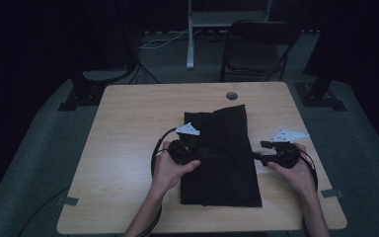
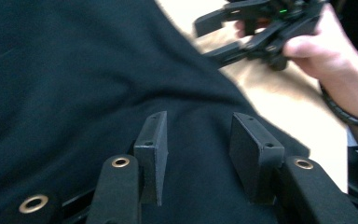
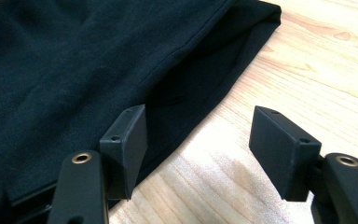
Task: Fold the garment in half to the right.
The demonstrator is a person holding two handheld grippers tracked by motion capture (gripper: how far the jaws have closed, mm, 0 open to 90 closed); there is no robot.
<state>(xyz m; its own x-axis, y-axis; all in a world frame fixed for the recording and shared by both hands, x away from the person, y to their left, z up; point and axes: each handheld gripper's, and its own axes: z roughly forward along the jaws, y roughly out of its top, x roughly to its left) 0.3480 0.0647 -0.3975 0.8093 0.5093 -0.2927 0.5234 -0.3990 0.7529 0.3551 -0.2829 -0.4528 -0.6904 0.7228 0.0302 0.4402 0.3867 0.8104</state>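
A black folded garment (image 1: 222, 158) lies flat on the wooden table (image 1: 128, 123), right of centre. My left gripper (image 1: 197, 150) hovers over its left part. In the left gripper view the jaws (image 2: 198, 121) stand apart above the cloth (image 2: 74, 70), with nothing pinched between them. My right gripper (image 1: 259, 153) sits at the garment's right edge. The right gripper view has its jaws (image 3: 200, 116) open, one fingertip by the cloth's hem (image 3: 74, 60) and the other over bare wood. The left gripper view also catches the right gripper (image 2: 214, 35) in a hand farther off.
A round cable hole (image 1: 232, 95) sits near the table's far edge. Behind the table stand a dark folding chair (image 1: 254, 47) and a metal stand post (image 1: 191, 34). Bare wood lies left of the garment. Tape marks (image 1: 67, 201) are at the near corners.
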